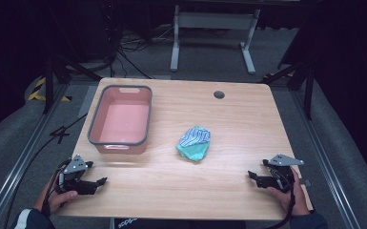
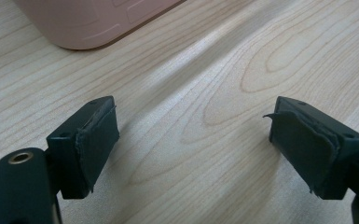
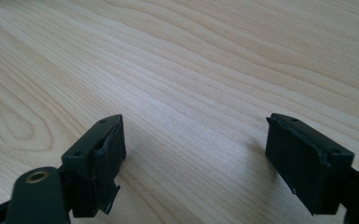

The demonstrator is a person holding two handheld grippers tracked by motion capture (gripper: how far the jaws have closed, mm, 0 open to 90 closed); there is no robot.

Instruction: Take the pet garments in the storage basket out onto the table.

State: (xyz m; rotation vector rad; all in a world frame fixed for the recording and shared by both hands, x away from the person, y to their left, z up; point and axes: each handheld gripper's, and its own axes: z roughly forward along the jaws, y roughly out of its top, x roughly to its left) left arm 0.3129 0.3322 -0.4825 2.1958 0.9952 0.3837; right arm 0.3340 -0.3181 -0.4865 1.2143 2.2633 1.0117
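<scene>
A crumpled cloth (image 1: 194, 142), teal with a blue-and-white striped part, lies near the middle of the wooden table (image 1: 229, 119). A pink bin with a grey rim (image 1: 120, 119) stands empty at the table's left rear; its lower wall (image 2: 88, 23) shows at the top of the left gripper view. My left gripper (image 1: 101, 182) rests low at the front left corner, open, with bare wood between its pads (image 2: 93, 144). My right gripper (image 1: 252, 175) sits at the front right, also open over bare wood (image 3: 196, 154). Both are well apart from the cloth.
A round cable hole (image 1: 219, 94) sits near the table's far edge. Beyond the table are a grey carpeted floor, cables and a white metal frame (image 1: 214, 28). Metal rails (image 1: 14, 162) run along both sides of the table.
</scene>
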